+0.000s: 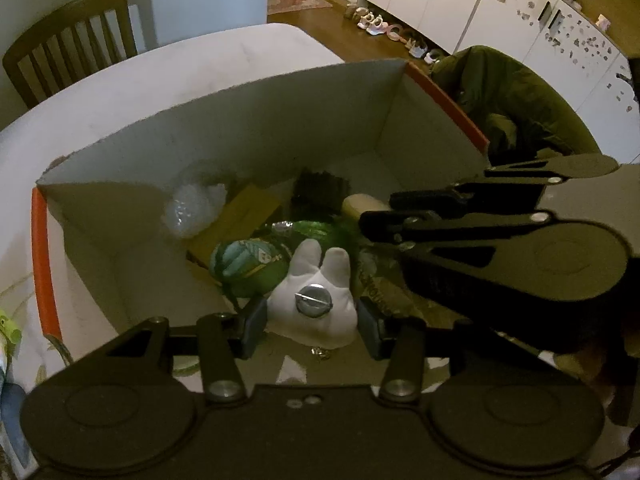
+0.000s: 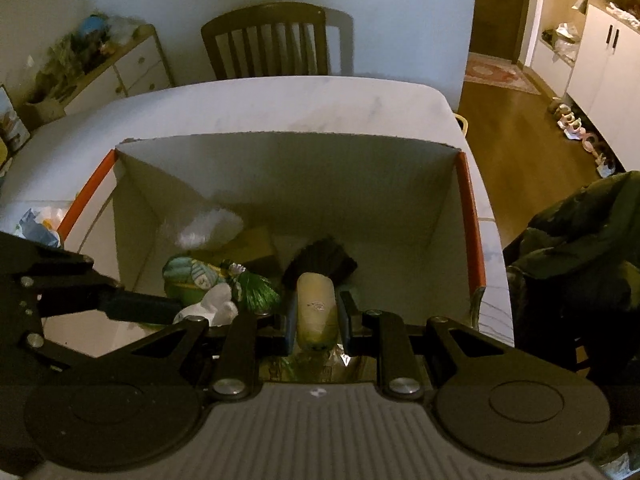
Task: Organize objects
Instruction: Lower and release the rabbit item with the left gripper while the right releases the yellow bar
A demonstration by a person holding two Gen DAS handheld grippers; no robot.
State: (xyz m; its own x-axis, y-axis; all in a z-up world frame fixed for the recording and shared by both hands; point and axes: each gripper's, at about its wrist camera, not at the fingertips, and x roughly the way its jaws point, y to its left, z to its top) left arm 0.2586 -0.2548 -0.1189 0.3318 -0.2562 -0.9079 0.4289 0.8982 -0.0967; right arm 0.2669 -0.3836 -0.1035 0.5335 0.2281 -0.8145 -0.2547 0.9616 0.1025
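Between the left gripper (image 1: 311,326) pads sits a white plush toy (image 1: 314,300), soft and light, clamped at its middle above the cardboard box (image 1: 248,120). Right gripper (image 2: 318,322) narrowly pinches a smooth, slippery-looking cream bottle (image 2: 316,304) by its sides.

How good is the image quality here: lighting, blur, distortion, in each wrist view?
Left wrist view: dim, warm light; fisheye bends the cardboard box rim; white plush toy sharp with a glint on its metal disc; corners vignetted black. Right wrist view: equally dim; box interior shadowed, the clear plastic wrap smeared and soft; the chair casts a hard shadow on the wall.
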